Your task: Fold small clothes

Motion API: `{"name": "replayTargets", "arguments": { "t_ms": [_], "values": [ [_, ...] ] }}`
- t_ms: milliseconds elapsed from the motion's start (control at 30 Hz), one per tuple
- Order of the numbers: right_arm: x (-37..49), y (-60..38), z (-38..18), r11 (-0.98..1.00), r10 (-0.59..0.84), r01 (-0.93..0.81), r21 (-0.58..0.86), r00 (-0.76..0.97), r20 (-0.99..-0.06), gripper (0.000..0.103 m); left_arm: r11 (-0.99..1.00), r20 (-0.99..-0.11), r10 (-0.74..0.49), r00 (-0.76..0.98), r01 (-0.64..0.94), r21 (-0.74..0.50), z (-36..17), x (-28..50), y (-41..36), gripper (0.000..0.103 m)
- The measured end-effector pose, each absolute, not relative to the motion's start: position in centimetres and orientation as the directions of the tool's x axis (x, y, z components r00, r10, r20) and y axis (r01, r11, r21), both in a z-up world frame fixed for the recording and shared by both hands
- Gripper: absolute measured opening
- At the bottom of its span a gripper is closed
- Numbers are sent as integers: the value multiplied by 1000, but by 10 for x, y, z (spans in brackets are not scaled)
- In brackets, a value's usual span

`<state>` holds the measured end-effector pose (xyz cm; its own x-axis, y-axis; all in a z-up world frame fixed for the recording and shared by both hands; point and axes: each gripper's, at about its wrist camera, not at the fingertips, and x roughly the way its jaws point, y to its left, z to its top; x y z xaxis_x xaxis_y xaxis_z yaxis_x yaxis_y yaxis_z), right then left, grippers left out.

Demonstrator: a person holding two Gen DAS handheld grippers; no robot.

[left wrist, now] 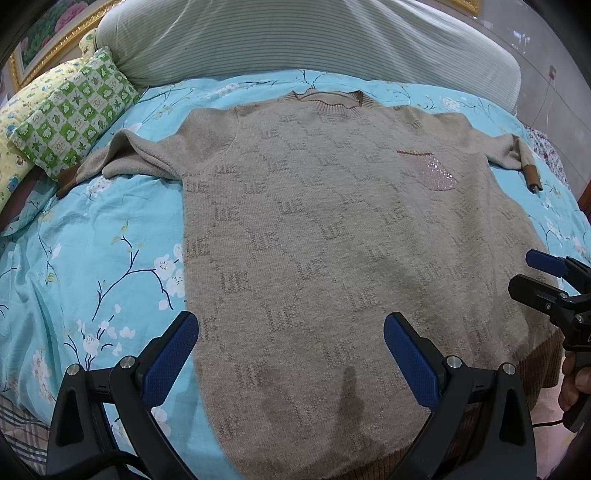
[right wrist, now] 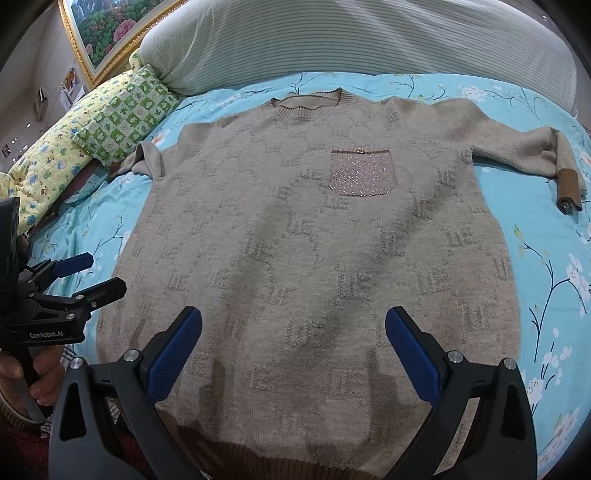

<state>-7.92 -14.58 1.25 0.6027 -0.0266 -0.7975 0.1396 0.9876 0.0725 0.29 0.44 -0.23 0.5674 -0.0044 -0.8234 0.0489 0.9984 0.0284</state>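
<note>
A beige knit sweater [left wrist: 332, 229] with a woven letter pattern lies flat, front up, on the bed, collar at the far end; it also shows in the right wrist view [right wrist: 303, 243]. It has a pink sequin chest pocket [right wrist: 360, 171] and brown cuffs; both sleeves are spread out to the sides. My left gripper [left wrist: 291, 350] is open and empty, hovering above the sweater's lower left part. My right gripper [right wrist: 293, 347] is open and empty, above the lower middle near the brown hem [right wrist: 295, 458]. Each gripper appears at the edge of the other's view.
The bed has a turquoise floral sheet [left wrist: 92, 240]. A green checked pillow [left wrist: 74, 118] and a yellow printed one [right wrist: 48, 166] lie at the far left. A large striped bolster [left wrist: 295, 37] runs along the head of the bed. A framed flower picture [right wrist: 110, 26] hangs behind.
</note>
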Motion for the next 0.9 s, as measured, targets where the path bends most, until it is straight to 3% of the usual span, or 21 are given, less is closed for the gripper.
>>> {"name": "replayTargets", "arguments": {
  "t_ms": [900],
  "values": [
    [-79, -169, 20, 974, -45, 199, 107, 634, -772, 100, 999, -830, -23, 557, 37, -2, -8, 12, 9, 101]
  ]
}}
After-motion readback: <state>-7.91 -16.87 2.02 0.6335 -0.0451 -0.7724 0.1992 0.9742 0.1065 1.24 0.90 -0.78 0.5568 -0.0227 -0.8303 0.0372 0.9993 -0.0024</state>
